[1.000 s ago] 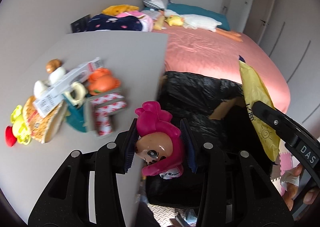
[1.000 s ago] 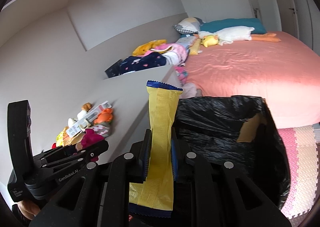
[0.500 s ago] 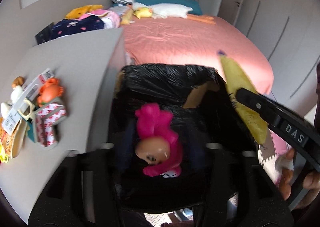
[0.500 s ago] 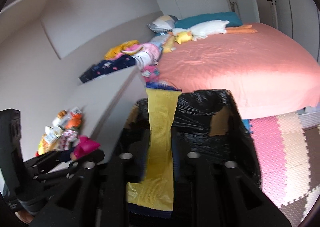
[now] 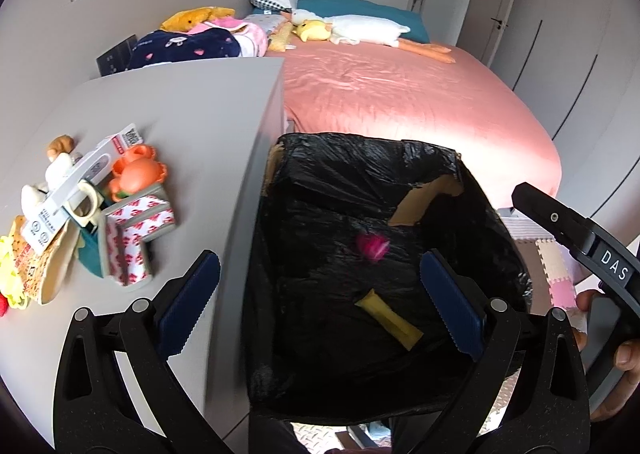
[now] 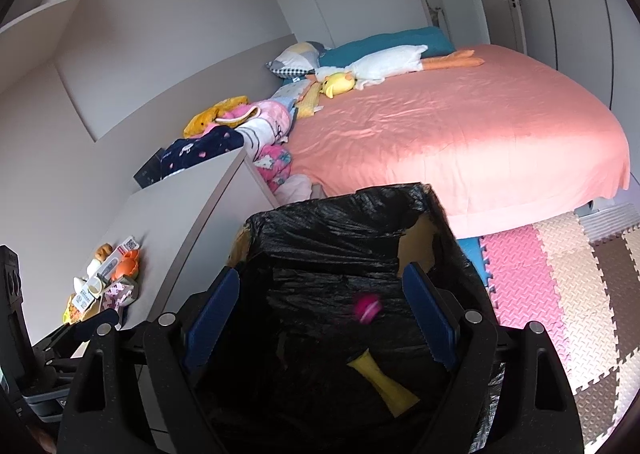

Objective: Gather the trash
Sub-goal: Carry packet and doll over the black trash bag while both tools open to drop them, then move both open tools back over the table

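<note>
A cardboard bin with a black bag liner [image 5: 360, 142] stands beside the grey cabinet. My left gripper [image 5: 318, 266] hangs over the bin. Its jaws are opening wide and nothing is between them. Below it a pink-haired doll head [image 5: 372, 248] shows blurred inside the bag, and a yellow wrapper [image 5: 388, 318] lies lower down. My right gripper [image 6: 322, 278] is also above the bin [image 6: 340, 206], its jaws opening and bare. The doll head [image 6: 366, 308] and the wrapper [image 6: 384, 386] appear beneath it in the bag.
The grey cabinet top [image 5: 180, 114] carries a heap of small toys and packets [image 5: 100, 206] at its left. A pink bed [image 5: 400, 94] with plush toys lies behind the bin. Foam floor mats [image 6: 560, 274] lie to the right. A hand [image 5: 624, 358] holds the right gripper's handle.
Both grippers have opened over the bin. The doll head left the left jaws and the yellow wrapper left the right jaws. Both now show inside the black bag.
</note>
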A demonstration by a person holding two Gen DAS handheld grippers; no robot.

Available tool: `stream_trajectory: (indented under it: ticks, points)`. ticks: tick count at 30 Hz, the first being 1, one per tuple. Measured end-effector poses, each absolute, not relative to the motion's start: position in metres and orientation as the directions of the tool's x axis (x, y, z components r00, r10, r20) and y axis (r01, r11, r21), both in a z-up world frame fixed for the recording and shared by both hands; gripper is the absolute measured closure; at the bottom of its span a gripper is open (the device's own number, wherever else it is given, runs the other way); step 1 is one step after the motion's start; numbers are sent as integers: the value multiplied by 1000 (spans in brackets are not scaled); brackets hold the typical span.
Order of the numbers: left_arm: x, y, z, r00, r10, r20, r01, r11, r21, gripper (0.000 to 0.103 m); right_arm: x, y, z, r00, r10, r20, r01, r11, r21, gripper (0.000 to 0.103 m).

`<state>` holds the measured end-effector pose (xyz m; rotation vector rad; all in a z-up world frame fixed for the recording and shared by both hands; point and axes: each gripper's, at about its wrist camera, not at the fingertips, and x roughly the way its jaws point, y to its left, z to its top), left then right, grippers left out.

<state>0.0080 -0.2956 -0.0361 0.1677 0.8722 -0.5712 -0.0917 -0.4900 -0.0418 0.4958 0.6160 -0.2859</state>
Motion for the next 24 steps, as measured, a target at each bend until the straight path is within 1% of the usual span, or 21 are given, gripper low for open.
stream_trajectory:
  ticks: [16,24]
  points:
    - [19,-234,-27,565,-364,-741,465,882,-78,6,-65,-435,-40,777,-33,-628,305,893,331,19]
    - [22,-193,-24,603,-321,-731,396,915,-76,6,-46,-389,-39,773,30,-634,217,926,308,19]
